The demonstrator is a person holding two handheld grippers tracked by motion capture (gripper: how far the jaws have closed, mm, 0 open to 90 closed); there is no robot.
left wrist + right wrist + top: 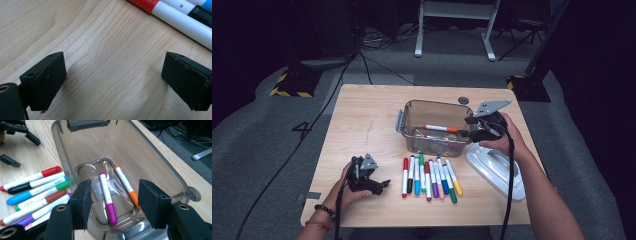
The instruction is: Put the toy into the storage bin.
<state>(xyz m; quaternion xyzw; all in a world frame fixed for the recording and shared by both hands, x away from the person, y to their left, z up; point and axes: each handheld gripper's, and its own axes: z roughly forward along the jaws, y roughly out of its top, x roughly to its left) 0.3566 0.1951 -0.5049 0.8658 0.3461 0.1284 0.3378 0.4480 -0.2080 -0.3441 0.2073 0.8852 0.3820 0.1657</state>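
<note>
A clear plastic container (432,103) stands at the middle right of the wooden table. An orange marker (441,128) lies inside it. In the right gripper view the orange marker (125,183) lies beside a magenta marker (108,197) on the container's floor. My right gripper (469,127) hovers over the container's right end, open, with nothing between its jaws (115,185). Several markers (429,176) lie in a row in front of the container. My left gripper (383,185) rests on the table left of that row, open and empty (113,65), near the red-capped marker (145,4).
A white lid (494,170) lies at the table's right side, under my right forearm. A round grey disc (463,100) sits behind the container. Bare wood (362,125) stretches across the table's left half. Cables and stands occupy the floor beyond.
</note>
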